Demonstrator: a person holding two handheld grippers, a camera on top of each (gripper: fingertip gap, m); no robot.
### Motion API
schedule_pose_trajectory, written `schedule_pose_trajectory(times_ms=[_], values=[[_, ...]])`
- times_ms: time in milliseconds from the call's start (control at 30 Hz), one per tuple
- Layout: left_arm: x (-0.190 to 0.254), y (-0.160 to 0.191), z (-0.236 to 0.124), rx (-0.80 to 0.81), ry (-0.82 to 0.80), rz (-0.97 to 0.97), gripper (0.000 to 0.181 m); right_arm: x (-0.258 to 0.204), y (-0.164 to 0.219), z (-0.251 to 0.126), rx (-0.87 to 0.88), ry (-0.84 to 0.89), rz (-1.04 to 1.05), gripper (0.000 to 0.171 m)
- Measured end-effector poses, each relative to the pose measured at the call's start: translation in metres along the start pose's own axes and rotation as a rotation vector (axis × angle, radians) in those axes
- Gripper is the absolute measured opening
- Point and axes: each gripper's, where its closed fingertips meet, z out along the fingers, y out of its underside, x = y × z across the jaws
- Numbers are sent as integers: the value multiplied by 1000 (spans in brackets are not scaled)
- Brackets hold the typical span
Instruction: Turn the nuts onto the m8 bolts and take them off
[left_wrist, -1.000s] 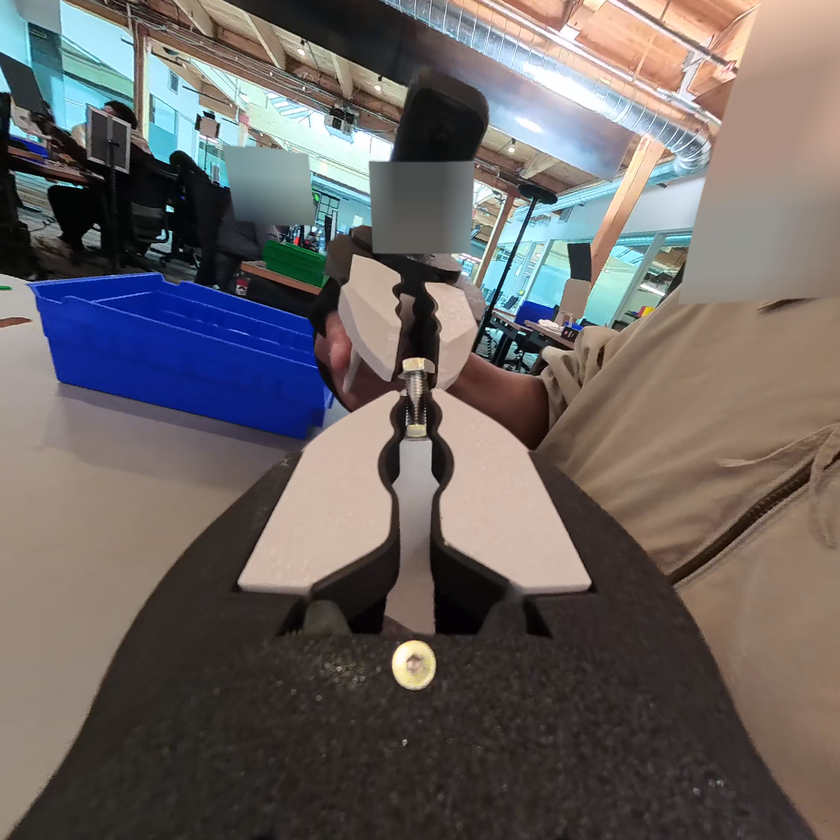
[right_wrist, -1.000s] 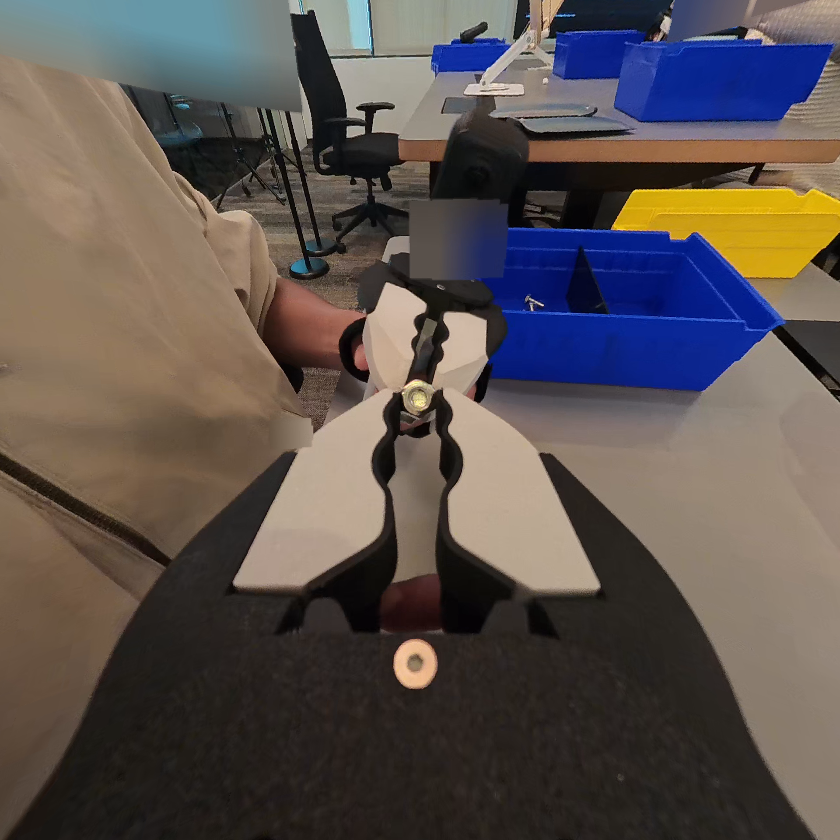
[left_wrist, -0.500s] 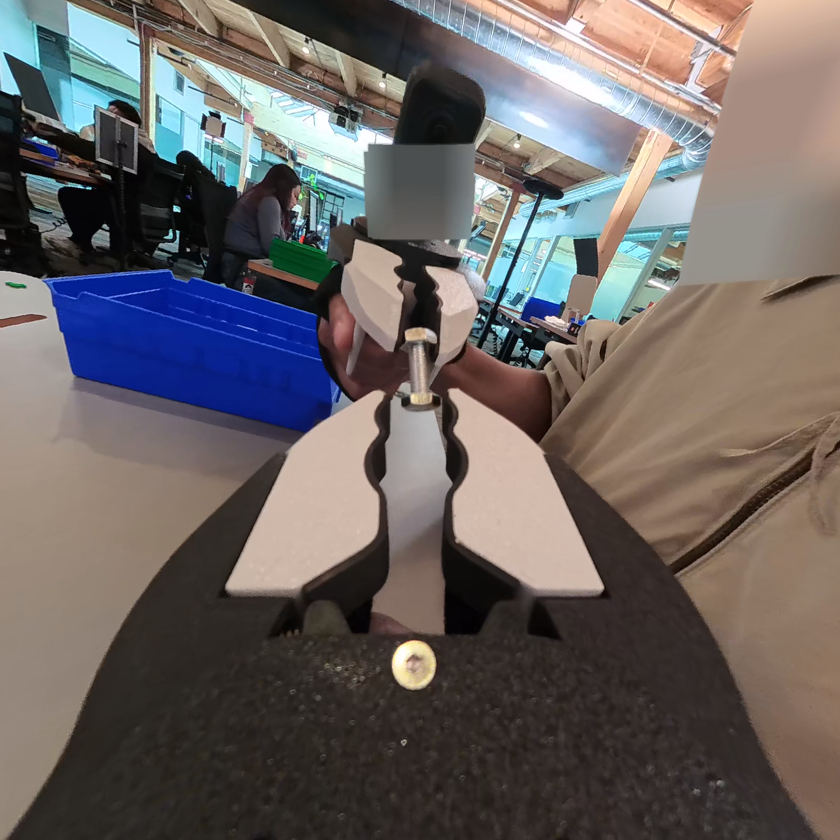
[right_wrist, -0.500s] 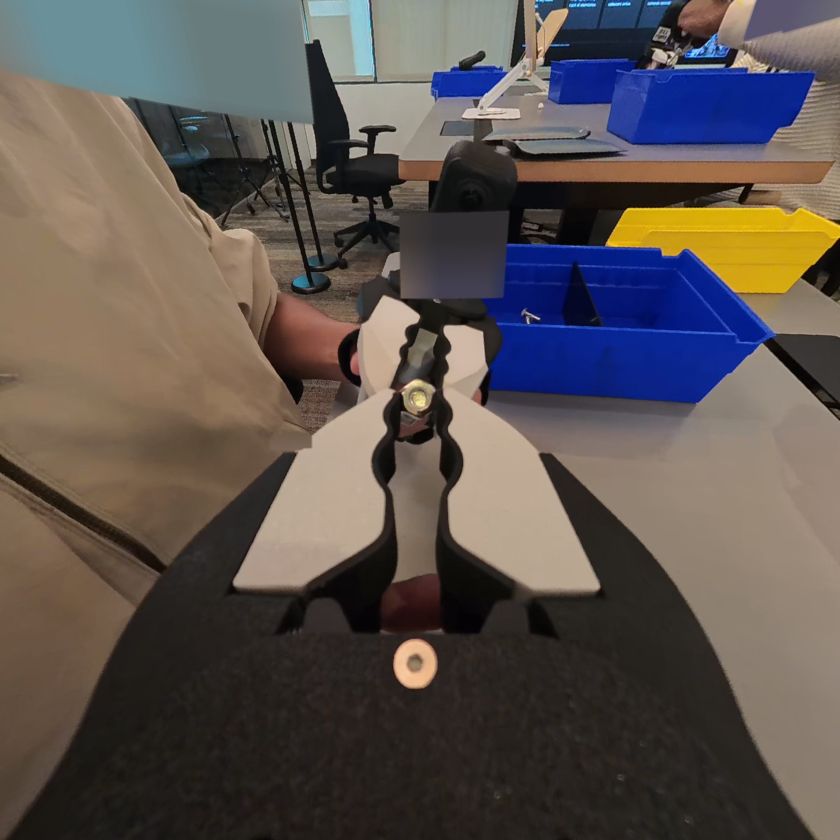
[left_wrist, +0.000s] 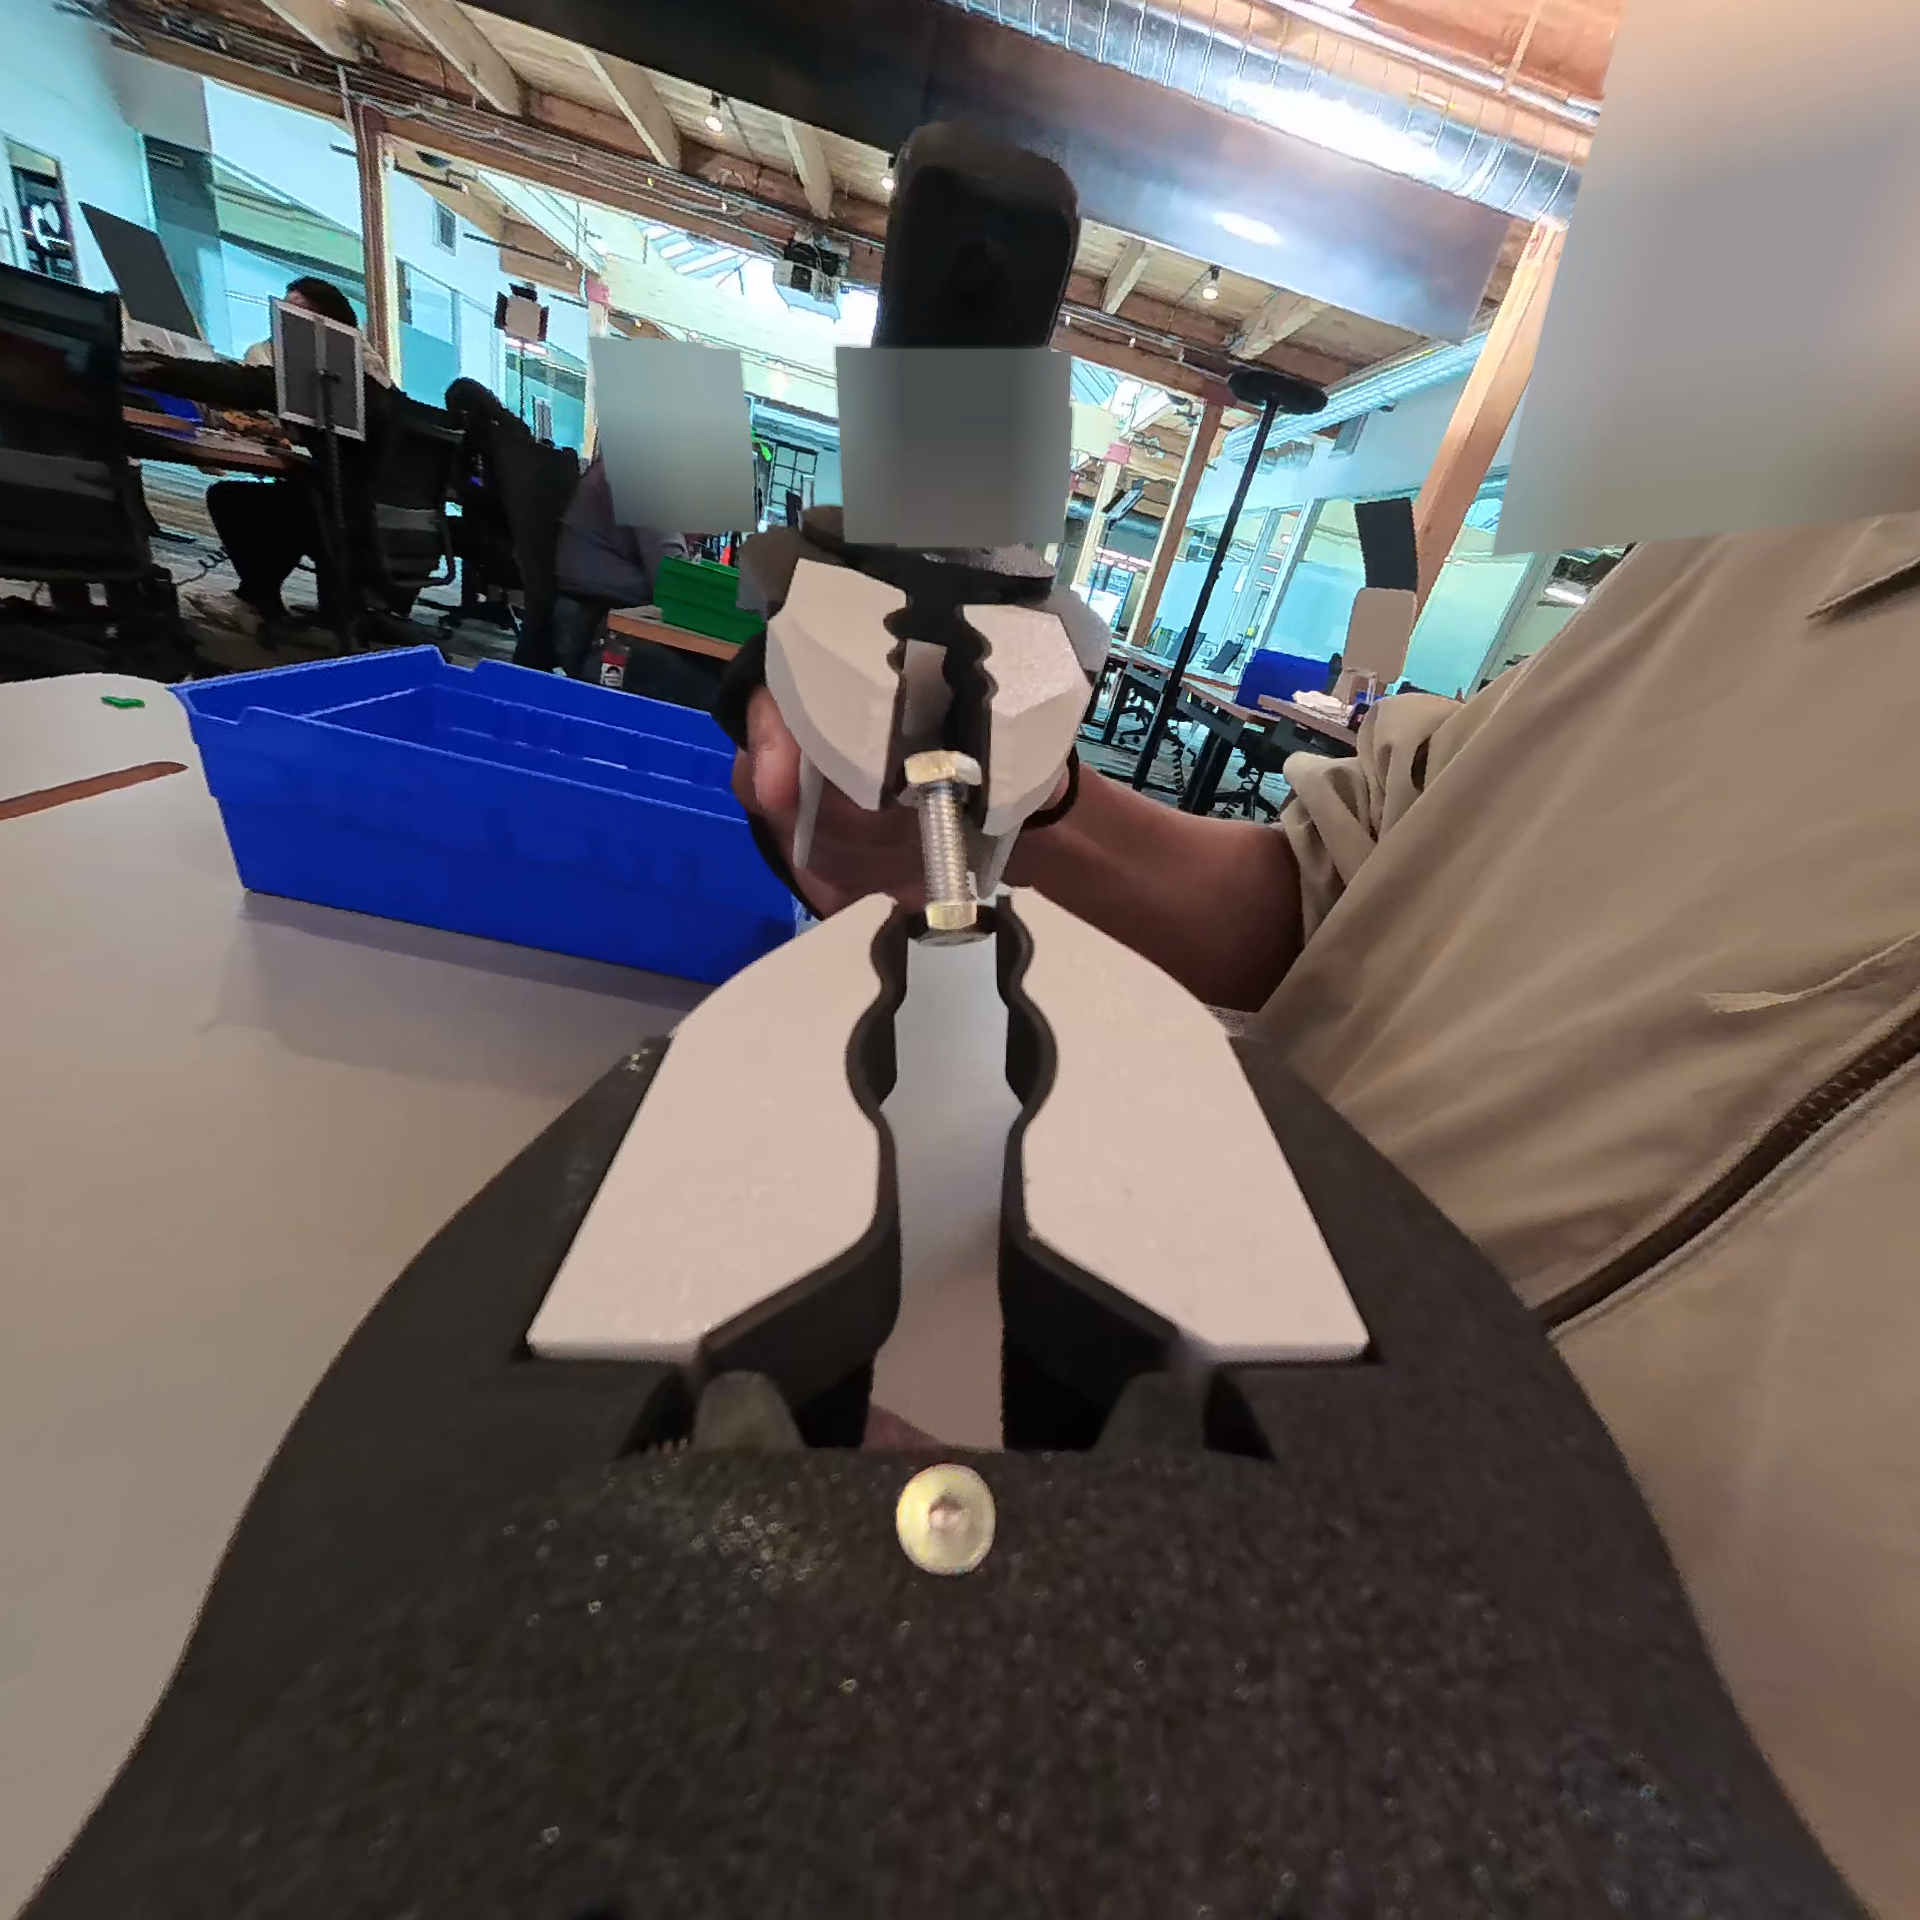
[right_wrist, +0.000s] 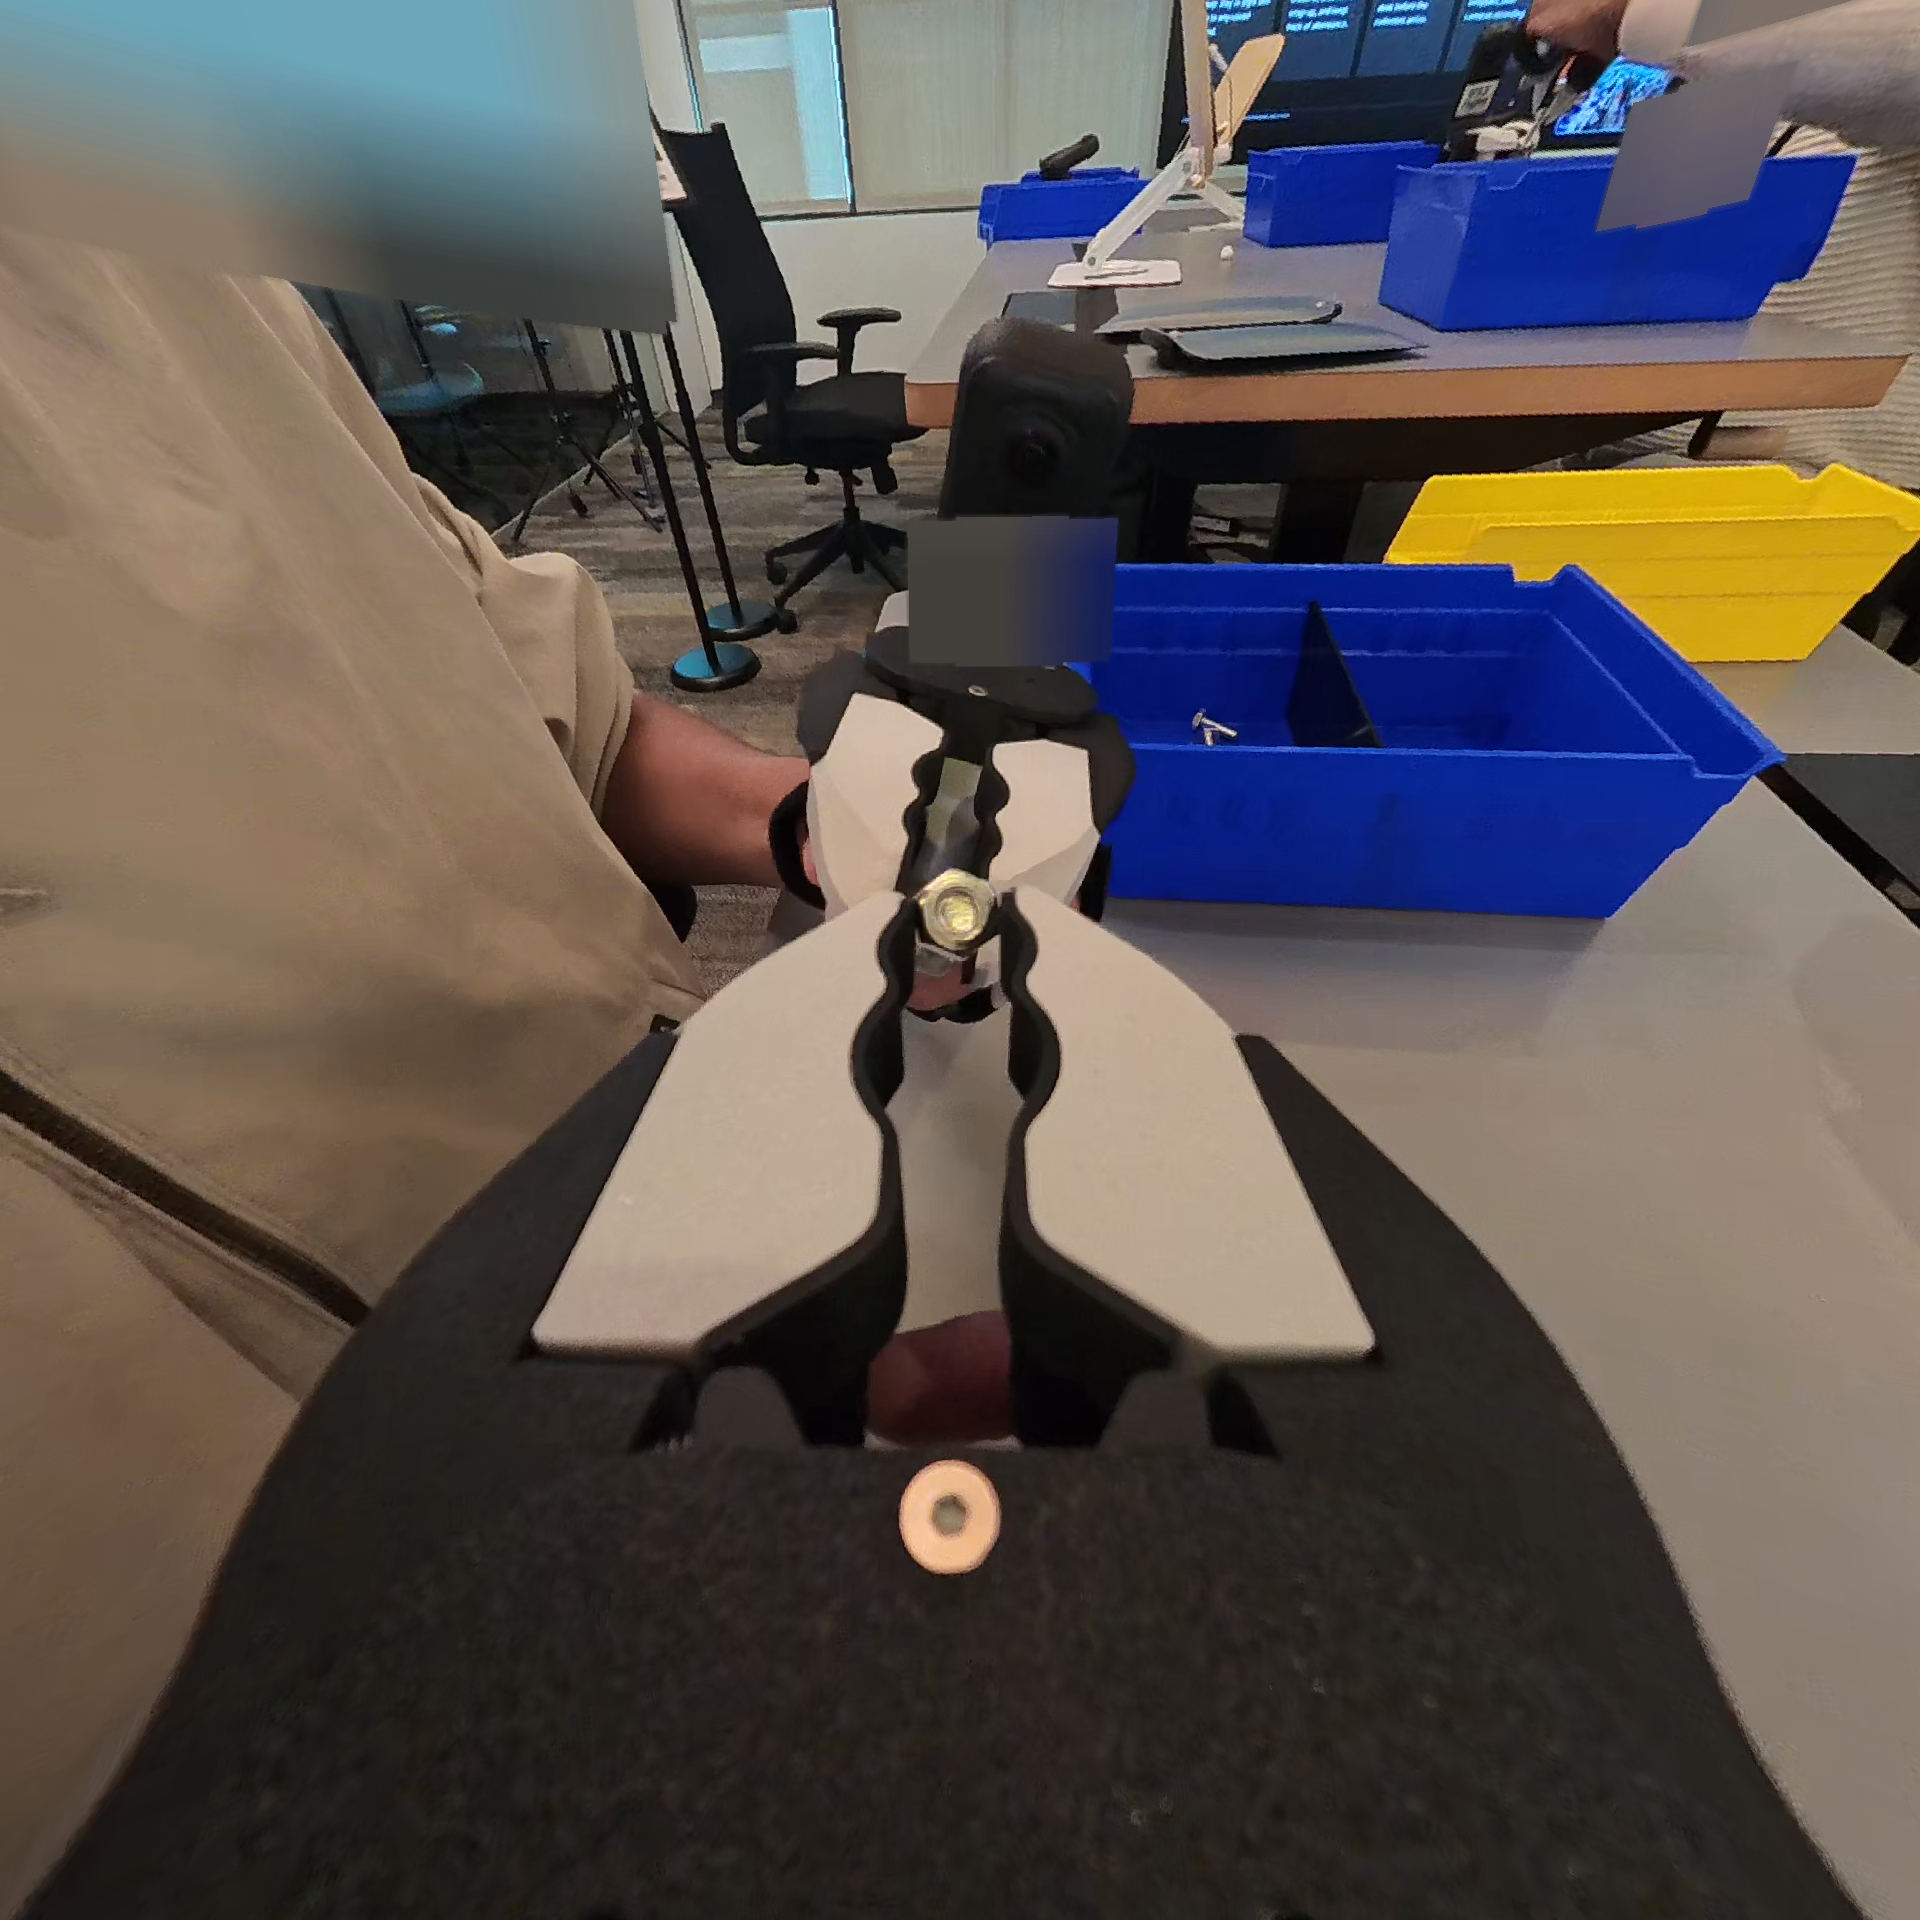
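A silver M8 bolt (left_wrist: 945, 847) spans the gap between my two grippers, above the grey table (left_wrist: 260, 1143). My right gripper (right_wrist: 956, 914) is shut on the bolt's hex head (right_wrist: 954, 918), which I see end-on. In the left wrist view the right gripper (left_wrist: 935, 774) faces me, holding the head. My left gripper (left_wrist: 948, 920) is closed on the nut (left_wrist: 948, 918) at the thread's near end, held just at the fingertips. The left gripper also shows in the right wrist view (right_wrist: 961, 810), behind the bolt head.
A blue bin (left_wrist: 468, 821) stands on the table to the left. In the right wrist view, a blue bin (right_wrist: 1455, 852) with a divider holds a few bolts (right_wrist: 1210, 727), with a yellow bin (right_wrist: 1662, 561) behind it. The person's beige jacket (left_wrist: 1558, 935) is close by. My two grippers' fingertips are within a few centimetres of each other.
My left gripper's fingers have widened a little and drawn back along the bolt. The nut, earlier deeper between them, now sits at the tips. The right gripper keeps its hold.
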Motion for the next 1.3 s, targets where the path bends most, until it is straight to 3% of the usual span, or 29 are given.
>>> schedule_pose_trajectory(times_ms=[267,500,800,1033,1200,1300], values=[[4,-3,-1,26,23,-13,16,0,-2,-3,16,13,5,22],[0,1,-1,5,-17,29,16,-2,-1,-6,-30,16,-21,15],[-25,4,-5,-113,-352,342,15,18,5,-2,-61,147,129,14],[-38,7,-11,-199,-557,539,15,27,13,0,-20,287,373,12],[-37,8,-10,-154,-501,439,15,27,12,0,11,309,360,14],[-31,2,-10,-91,-433,357,15,23,6,-3,18,279,270,26]])
